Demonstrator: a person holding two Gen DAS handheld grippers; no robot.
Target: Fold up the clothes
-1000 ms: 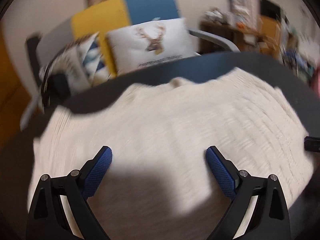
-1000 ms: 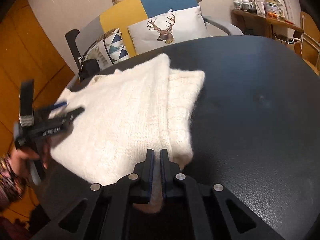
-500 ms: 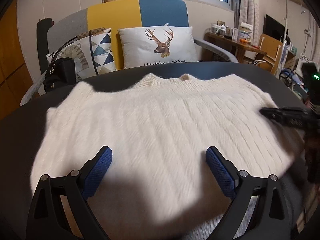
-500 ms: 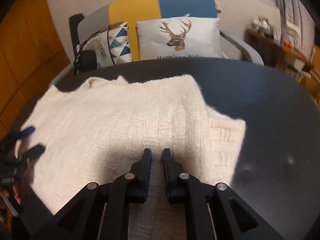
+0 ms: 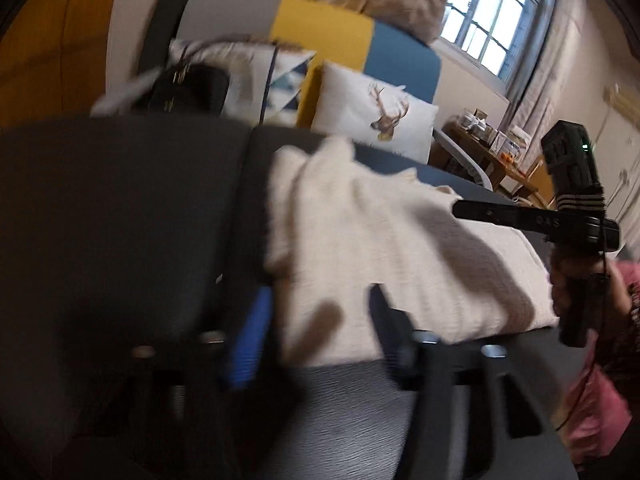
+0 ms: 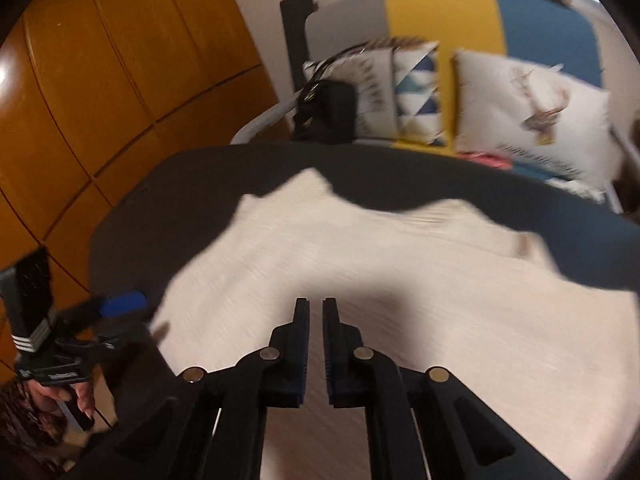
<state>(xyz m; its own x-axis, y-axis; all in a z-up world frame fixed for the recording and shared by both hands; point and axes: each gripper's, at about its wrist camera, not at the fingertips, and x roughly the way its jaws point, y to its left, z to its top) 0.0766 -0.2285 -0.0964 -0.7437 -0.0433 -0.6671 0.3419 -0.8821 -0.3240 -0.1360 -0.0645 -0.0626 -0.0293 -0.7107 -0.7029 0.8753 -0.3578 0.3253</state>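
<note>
A cream knit sweater (image 5: 380,248) lies spread on the dark round table (image 5: 120,220). My left gripper (image 5: 320,292) is at the sweater's near left corner. Its jaws are closing, still apart, and the corner lies between the blurred fingers. From the right wrist view the same sweater (image 6: 360,248) fills the table (image 6: 200,184), with my left gripper (image 6: 124,306) at its left edge. My right gripper (image 6: 316,304) hovers shut just above the sweater's middle with nothing between its pads. In the left wrist view my right gripper (image 5: 458,208) reaches over the sweater's far right.
Behind the table stands a yellow and blue armchair with a deer pillow (image 5: 376,120) and a black bag (image 5: 188,88). Wooden wall panels (image 6: 100,80) lie to the left. A cluttered wooden side table (image 5: 488,152) is at the right. A person's hand (image 5: 572,280) holds the right gripper.
My left gripper has swung to the sweater's left corner and its jaws have narrowed. My right gripper has let go of the folded edge and moved left over the sweater, which now lies flat.
</note>
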